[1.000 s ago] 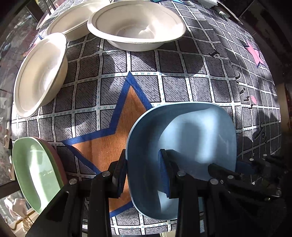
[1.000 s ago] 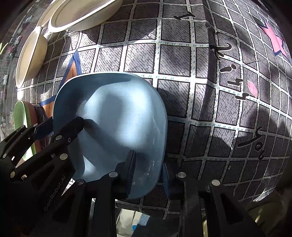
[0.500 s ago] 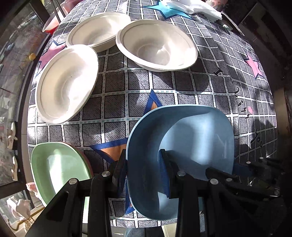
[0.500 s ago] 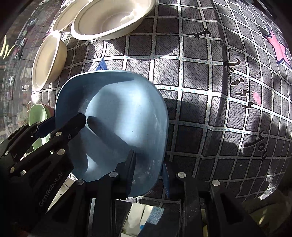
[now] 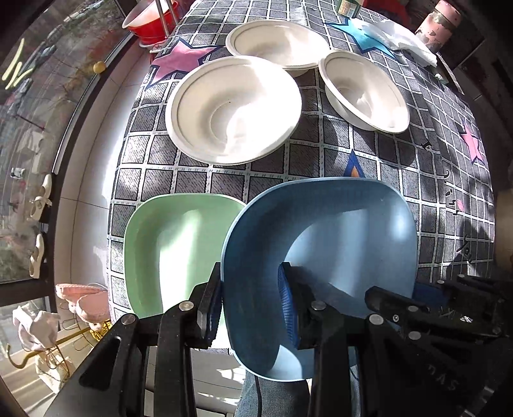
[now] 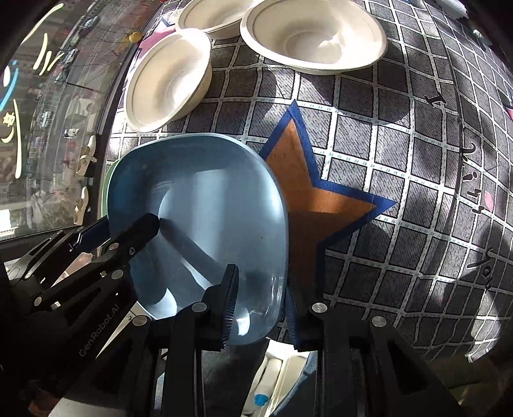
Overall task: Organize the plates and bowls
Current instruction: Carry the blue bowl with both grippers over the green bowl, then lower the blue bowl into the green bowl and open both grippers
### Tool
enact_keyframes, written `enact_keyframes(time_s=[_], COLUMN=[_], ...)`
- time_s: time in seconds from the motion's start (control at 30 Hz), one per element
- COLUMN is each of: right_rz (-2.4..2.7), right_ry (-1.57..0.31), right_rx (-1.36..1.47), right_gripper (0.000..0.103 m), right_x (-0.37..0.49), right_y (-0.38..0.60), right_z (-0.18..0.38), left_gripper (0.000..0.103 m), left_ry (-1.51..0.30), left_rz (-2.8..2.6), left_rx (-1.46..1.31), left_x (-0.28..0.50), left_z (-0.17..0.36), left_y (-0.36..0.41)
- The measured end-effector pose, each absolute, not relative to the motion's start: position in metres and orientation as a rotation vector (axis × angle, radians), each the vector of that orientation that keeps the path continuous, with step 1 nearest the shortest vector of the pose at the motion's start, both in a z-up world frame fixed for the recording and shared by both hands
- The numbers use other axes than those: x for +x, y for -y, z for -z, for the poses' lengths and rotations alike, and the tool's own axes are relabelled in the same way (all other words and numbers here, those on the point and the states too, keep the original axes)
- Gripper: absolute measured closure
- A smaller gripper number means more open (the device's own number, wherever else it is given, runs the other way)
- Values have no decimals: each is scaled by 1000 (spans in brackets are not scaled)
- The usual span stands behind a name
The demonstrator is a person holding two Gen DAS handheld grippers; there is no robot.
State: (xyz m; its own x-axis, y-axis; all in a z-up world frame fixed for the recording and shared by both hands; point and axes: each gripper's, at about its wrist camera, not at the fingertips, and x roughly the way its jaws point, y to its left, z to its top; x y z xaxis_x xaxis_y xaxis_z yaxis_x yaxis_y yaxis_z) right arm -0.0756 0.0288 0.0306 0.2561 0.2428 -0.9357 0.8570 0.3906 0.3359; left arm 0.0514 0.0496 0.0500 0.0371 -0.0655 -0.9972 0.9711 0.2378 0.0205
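Note:
Both grippers hold a blue square plate (image 5: 336, 243) above the table. My left gripper (image 5: 250, 298) is shut on its left rim. My right gripper (image 6: 259, 304) is shut on its right rim; it also shows at the right in the left wrist view (image 5: 429, 295). The blue plate (image 6: 205, 218) hangs partly over a green square plate (image 5: 173, 243) at the table's near left corner. Three white bowls stand further back: one large (image 5: 234, 109), one right (image 5: 365, 91), one far (image 5: 275, 43).
The tablecloth (image 6: 384, 160) is grey checked with coloured stars. A red bowl (image 5: 150, 22) stands off the far left corner. A white cloth (image 5: 397, 35) and a pink bottle (image 5: 439, 22) are at the far right. The table edge and a window run along the left.
Both grippers have carried the blue plate up and to the left, off the orange star. It now hangs beside and partly over the green plate.

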Motion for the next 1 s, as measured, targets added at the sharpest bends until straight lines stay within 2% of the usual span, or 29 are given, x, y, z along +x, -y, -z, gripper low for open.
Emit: enact_keyframes(time_s=[0.23,0.53,0.87,1.0], right_rz=[493,462,490,492], right_ry=[-1262,-1296,-1325,-1325], right_rx=[1138,1146,1116,1117], right_gripper=[73,73,73,73], right_x=[-32,16,32,30], right_y=[-50,-65,-69,-69], right_z=[-18,2,11,11], left_gripper=[67,67,67,61], left_ry=[-1220,-1242,-1256,-1266], left_rz=[959,935,948,953], left_rx=[1003,970,962,933], left_x=[90,129,143,147], left_z=[-55,-37,-19,-20], left_y=[-66,-71,-70,-69])
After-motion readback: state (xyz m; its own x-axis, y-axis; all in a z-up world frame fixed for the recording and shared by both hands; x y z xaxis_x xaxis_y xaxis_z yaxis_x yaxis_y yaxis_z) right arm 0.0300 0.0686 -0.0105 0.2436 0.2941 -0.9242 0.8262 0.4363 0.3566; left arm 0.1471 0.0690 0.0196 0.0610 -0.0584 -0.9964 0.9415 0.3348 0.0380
